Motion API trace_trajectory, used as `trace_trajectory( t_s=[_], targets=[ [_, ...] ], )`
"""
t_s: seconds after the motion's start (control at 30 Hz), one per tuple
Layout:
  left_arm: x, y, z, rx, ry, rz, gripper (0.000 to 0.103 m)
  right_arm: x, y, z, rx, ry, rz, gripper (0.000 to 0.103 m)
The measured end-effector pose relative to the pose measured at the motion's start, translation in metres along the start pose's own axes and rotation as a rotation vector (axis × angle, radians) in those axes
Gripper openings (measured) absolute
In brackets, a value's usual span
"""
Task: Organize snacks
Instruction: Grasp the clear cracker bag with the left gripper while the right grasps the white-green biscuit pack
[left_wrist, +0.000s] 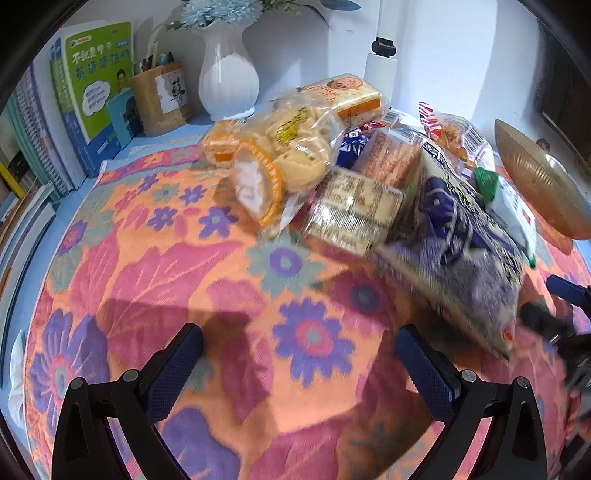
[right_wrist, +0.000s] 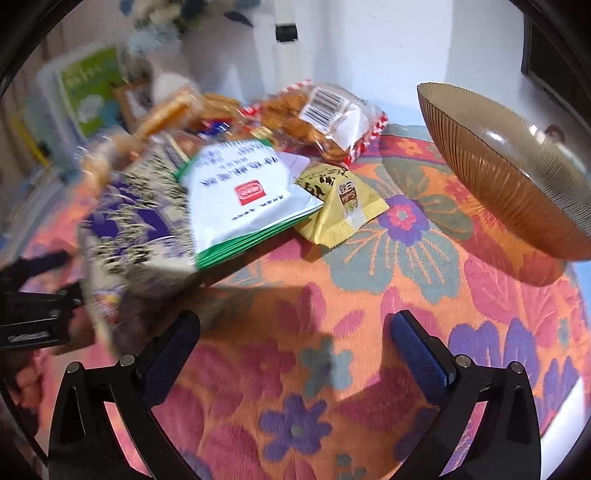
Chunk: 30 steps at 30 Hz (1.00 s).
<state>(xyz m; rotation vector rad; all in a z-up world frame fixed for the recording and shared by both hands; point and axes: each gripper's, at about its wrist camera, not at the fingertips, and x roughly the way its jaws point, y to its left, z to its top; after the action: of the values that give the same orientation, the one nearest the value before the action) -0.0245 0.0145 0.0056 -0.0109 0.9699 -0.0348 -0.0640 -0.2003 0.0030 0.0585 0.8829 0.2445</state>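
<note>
Left wrist view: the left tongs (left_wrist: 300, 354) stand wide and empty above the floral cloth (left_wrist: 177, 266) covering the surface. The snack pile (left_wrist: 343, 166) sits toward the far edge, packets overlapping; an exact count is not possible. Foremost is a purple-patterned bag (left_wrist: 454, 258), blurred. A clear bag of biscuits (left_wrist: 291, 147) tops the pile's left side. One amber ribbed bowl (left_wrist: 535, 184) stands at the right edge, tilted, its contents not visible. At the far-left corner: one white vase (left_wrist: 227, 74) holding blue flowers, one pen holder (left_wrist: 159, 98) with pens, and a row of books (left_wrist: 92, 85).

Right wrist view: the right tongs (right_wrist: 295, 345) are likewise wide and empty. One green-and-white packet (right_wrist: 251, 199) overlaps one yellow packet (right_wrist: 343, 206); behind lies a red-edged barcode bag (right_wrist: 325, 118). The left half is motion-blurred. The bowl (right_wrist: 509, 184) is cut off at the right.
</note>
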Motion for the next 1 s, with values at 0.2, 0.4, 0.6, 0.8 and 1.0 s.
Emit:
trace_trajectory(
  t_s=[0.2,0.4,0.6,0.8,1.0],
  targets=[
    [-0.028,0.036,0.018,-0.089,-0.058,0.053,0.103,-0.025,-0.024,0.002,0.091,-0.1,0.159,0.086],
    [-0.023,0.057,0.065,-0.17,-0.125,-0.05,0.103,-0.022,-0.008,0.042,0.047,-0.152,0.173,0.086],
    [0.034,0.056,0.089,-0.266,-0.056,-0.195,0.103,0.006,0.011,0.058,-0.062,-0.138,0.108,0.078],
    [0.059,0.032,0.084,-0.231,-0.11,-0.076,0.103,0.018,0.009,0.05,-0.077,-0.165,0.089,0.052],
    [0.057,0.028,0.084,-0.238,-0.132,-0.063,0.098,0.019,-0.004,0.052,-0.026,-0.172,0.175,0.049]
  ],
)
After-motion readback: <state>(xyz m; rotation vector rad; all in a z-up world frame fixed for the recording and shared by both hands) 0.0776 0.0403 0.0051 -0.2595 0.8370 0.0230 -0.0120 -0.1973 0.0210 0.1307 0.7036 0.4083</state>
